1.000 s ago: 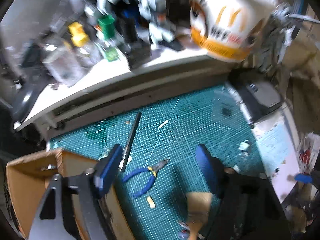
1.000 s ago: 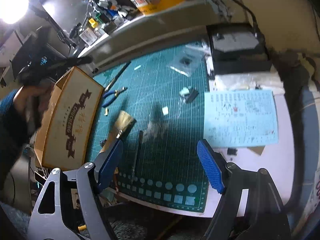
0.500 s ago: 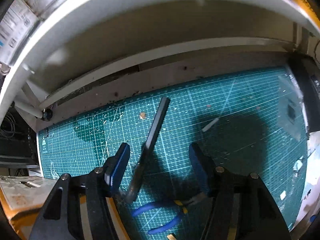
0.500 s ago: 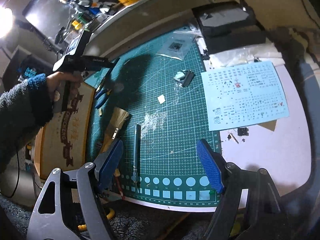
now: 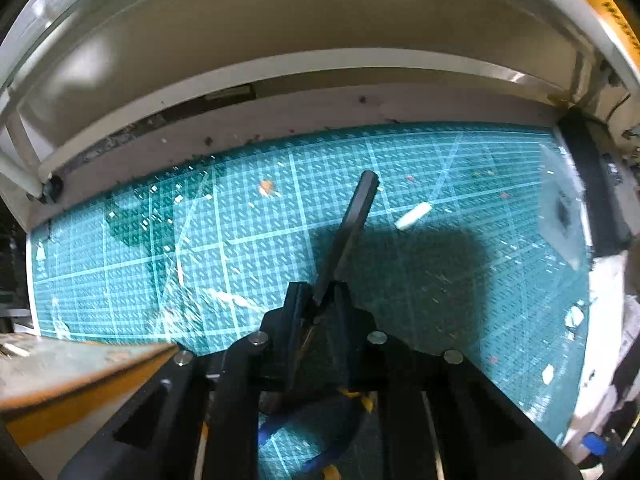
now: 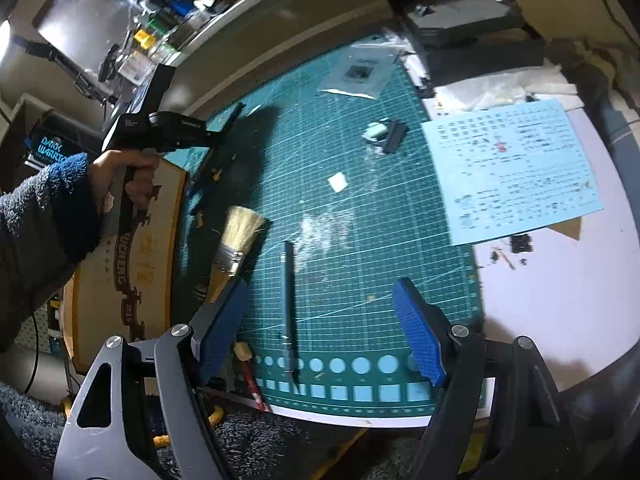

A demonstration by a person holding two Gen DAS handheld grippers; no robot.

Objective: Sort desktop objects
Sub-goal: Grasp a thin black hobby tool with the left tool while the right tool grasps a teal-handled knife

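Left gripper (image 5: 325, 298), jaws clenched on the near end of a slim black file-like tool (image 5: 352, 224), which slants up and away from the fingertips over the green cutting mat (image 5: 260, 248); whether its far tip rests on the mat cannot be told. A small white fragment (image 5: 413, 215) lies on the mat just right of the tool. Blue plier handles (image 5: 276, 428) show partly beneath the gripper body. At lower left, the rim of a cardboard box (image 5: 80, 376). In the right wrist view, the left hand (image 6: 128, 176) grips the handle of the left gripper above the printed box (image 6: 124, 264), which stands at the mat's left edge. Right gripper (image 6: 320, 332), jaws released and holding nothing, hovers over the near edge of the mat. Between its blue pads (image 6: 420, 344) lies a dark hobby knife (image 6: 289, 304), lengthwise on the mat; left of it, a flat bristle brush (image 6: 236, 240). A pale blue decal sheet (image 6: 512, 168) lies on the white surface (image 6: 560, 300) right of the mat.
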